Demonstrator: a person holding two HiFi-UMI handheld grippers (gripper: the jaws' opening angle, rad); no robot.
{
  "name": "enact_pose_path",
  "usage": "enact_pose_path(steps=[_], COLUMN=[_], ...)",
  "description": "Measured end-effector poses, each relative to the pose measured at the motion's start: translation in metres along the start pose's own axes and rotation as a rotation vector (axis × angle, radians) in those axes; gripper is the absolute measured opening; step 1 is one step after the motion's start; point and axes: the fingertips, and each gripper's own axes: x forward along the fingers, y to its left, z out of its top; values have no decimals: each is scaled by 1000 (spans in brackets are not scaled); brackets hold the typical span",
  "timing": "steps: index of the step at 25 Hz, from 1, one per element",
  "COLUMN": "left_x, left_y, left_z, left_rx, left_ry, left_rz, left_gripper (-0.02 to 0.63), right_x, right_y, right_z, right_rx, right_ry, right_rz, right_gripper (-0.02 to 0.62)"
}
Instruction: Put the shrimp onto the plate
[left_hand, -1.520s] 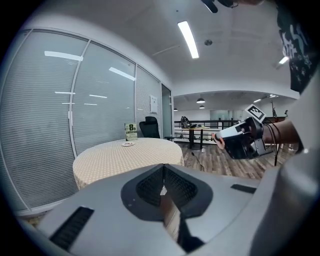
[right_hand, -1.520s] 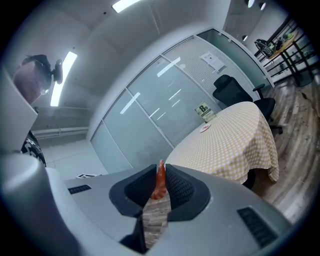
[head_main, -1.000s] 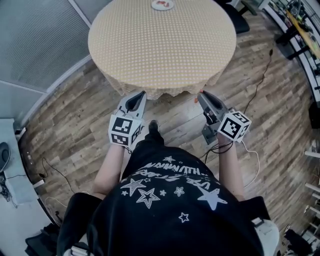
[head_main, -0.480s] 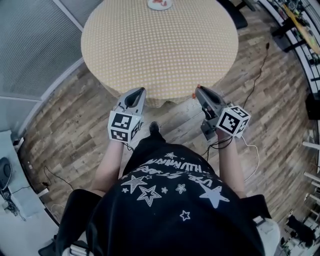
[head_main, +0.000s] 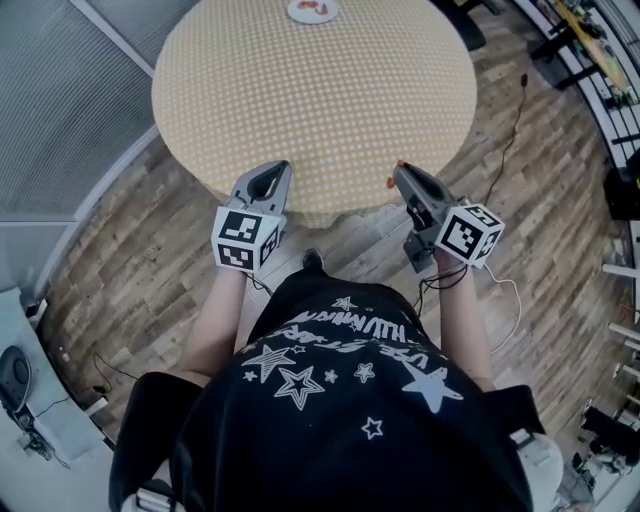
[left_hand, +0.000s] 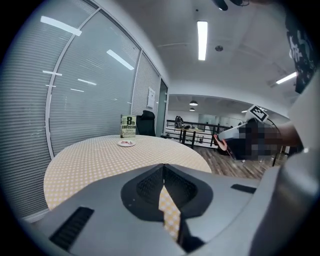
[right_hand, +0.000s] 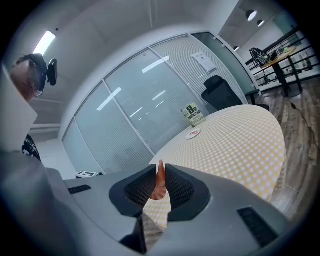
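The plate (head_main: 312, 10) is cut by the head view's top edge; its contents are too small to tell. The shrimp (right_hand: 160, 186) is partly hidden between the jaws of the right gripper (right_hand: 160, 169).

Upright book (left_hand: 128, 126) cover: "8th confession".

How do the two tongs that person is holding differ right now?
The right tongs pinch an orange shrimp; the left tongs are shut on nothing. In the head view, the right tongs slant inward more than the left tongs. Both are grey and point towards the round table.
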Motion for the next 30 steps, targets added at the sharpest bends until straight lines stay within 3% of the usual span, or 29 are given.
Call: enact_pose_path(steps=[14,17,23,30], left_x=[15,21,55,69], left_y=[9,11,36,74], left_z=[10,17,56,75], left_rx=[-12,-5,-16,-39], left_ry=[-6,-21,-46,-72], left_rz=[3,38,137,239], left_gripper=[6,6,6,6], right_x=[3,14,63,121], right_y=[-17,-30,-64,-90], right_z=[8,11,73,112], right_rx=[33,51,10,-6], right_ry=[-34,-23,6,39], right_rz=[-2,34,112,154], right_gripper=[64,64,64,64])
